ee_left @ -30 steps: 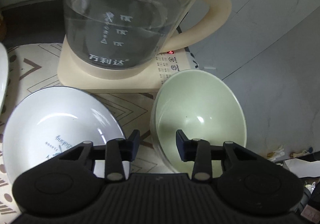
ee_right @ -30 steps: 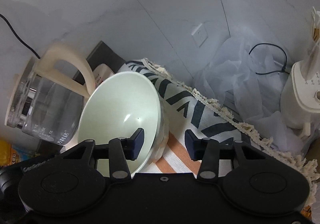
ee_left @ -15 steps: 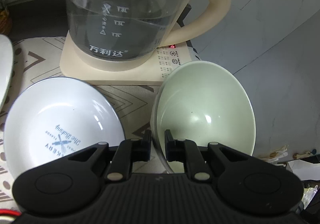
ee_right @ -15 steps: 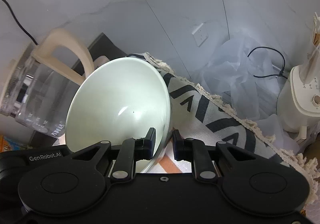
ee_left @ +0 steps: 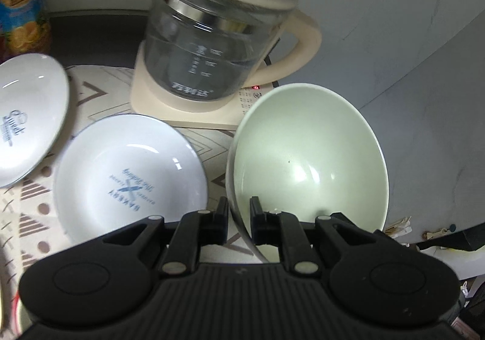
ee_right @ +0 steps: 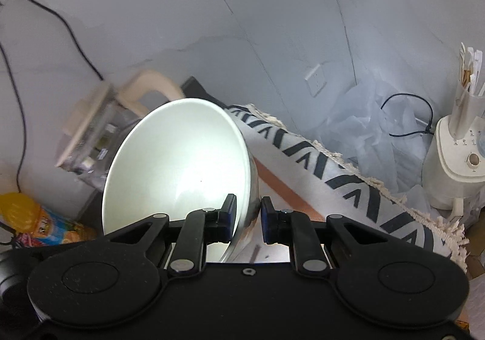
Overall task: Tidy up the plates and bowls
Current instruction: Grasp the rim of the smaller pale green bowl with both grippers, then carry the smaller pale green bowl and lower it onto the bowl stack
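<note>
A pale green bowl (ee_left: 309, 155) is held by both grippers. My left gripper (ee_left: 239, 215) is shut on its near left rim. My right gripper (ee_right: 248, 218) is shut on the same green bowl (ee_right: 178, 164) at its right rim and holds it tilted above the cloth. A white dish with blue print (ee_left: 130, 176) lies on the patterned cloth to the left of the bowl. A second white dish (ee_left: 27, 115) lies at the far left.
A glass kettle on a cream base (ee_left: 209, 52) stands just behind the bowl and dishes. A snack can (ee_left: 21, 0) is at the back left. In the right wrist view a rolled fringed cloth (ee_right: 348, 164), a white appliance (ee_right: 457, 158) and a tiled wall (ee_right: 212, 21) surround the bowl.
Both grippers have closed on the green bowl's rim and lifted it up and back from the kettle. More of the kettle lid and the far-left dish now show.
</note>
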The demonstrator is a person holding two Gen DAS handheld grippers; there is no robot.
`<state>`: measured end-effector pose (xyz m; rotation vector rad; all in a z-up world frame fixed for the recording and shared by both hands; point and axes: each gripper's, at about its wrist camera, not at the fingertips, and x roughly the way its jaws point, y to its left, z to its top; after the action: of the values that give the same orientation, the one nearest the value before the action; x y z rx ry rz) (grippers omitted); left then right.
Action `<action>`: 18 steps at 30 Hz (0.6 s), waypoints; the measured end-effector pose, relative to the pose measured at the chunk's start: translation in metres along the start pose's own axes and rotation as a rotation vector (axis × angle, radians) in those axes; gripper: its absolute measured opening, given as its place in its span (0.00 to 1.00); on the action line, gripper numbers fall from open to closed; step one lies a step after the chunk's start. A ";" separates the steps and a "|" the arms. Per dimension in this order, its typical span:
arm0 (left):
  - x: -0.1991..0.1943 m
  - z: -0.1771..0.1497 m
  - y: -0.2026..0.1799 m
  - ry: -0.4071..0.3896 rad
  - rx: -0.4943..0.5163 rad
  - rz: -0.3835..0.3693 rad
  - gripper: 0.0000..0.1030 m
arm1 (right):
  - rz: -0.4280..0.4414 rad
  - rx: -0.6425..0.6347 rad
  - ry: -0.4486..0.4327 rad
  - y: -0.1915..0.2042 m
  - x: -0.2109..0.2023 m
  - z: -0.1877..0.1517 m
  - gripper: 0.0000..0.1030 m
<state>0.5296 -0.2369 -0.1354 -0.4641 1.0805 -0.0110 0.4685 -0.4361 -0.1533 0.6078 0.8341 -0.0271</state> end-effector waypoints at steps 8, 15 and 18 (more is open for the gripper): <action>-0.048 -0.012 0.025 -0.042 -0.001 -0.023 0.12 | 0.025 -0.010 -0.040 0.020 -0.034 -0.024 0.16; -0.081 -0.026 0.049 -0.051 -0.019 -0.020 0.12 | 0.033 -0.016 -0.033 0.036 -0.058 -0.053 0.16; -0.094 -0.034 0.060 -0.051 -0.033 -0.015 0.12 | 0.035 -0.024 -0.025 0.042 -0.066 -0.067 0.16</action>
<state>0.4425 -0.1734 -0.0916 -0.4998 1.0288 0.0056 0.3887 -0.3806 -0.1206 0.5987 0.7989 0.0074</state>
